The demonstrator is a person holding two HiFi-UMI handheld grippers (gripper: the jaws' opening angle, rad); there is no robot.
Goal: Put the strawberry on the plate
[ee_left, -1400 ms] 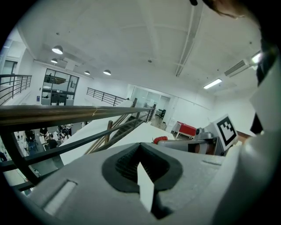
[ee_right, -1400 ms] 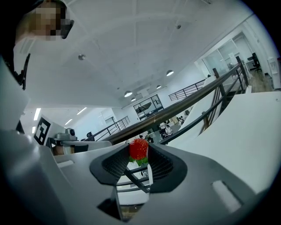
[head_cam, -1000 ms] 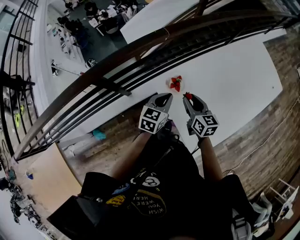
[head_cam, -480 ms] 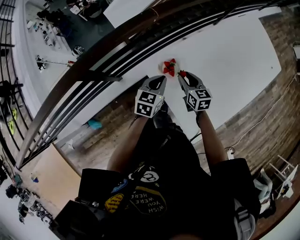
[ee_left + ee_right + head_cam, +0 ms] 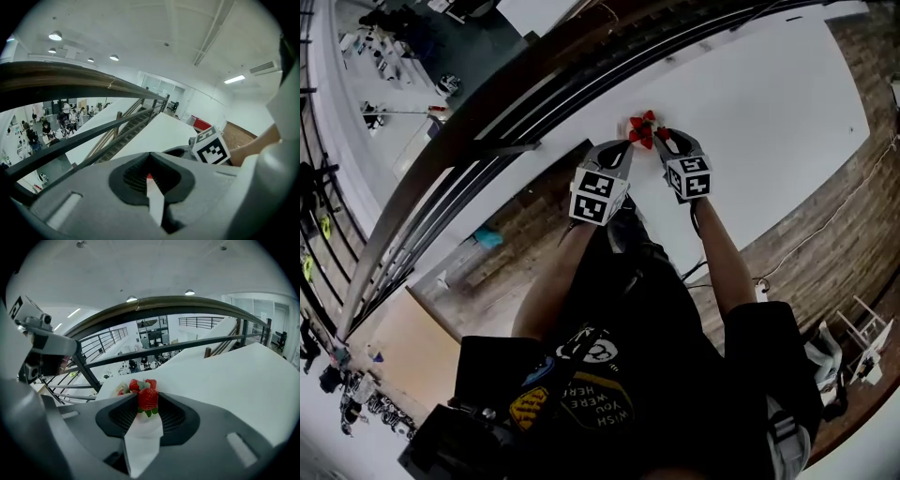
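- Overhead, the head view shows both grippers held out side by side over a white desk (image 5: 750, 112), each carried on one of the person's bare forearms.
- Right gripper (image 5: 148, 402): the jaws are closed on a red strawberry (image 5: 148, 398). It is pinched at the very tips, with its green leaves pointing down toward the camera.
- Just beyond the held strawberry, a small cluster of further strawberries (image 5: 140, 384) rests on the desk, nearly touching it. A pale edge shows at the cluster's left. Whether this is the plate cannot be told.
- Left gripper (image 5: 149, 174): the jaws are brought together with nothing clearly held. A sliver of red shows at the slit between the tips, too small to identify.
- In the head view, the left gripper's tips (image 5: 622, 150) lie near the cluster (image 5: 639, 127) on its near side. The right gripper's tips (image 5: 660, 139) lie just beside the cluster.
- Each gripper carries a marker cube, left (image 5: 592, 195) and right (image 5: 687, 176).
- A dark railing (image 5: 469, 122) runs along the desk's far edge, with an open hall below it.
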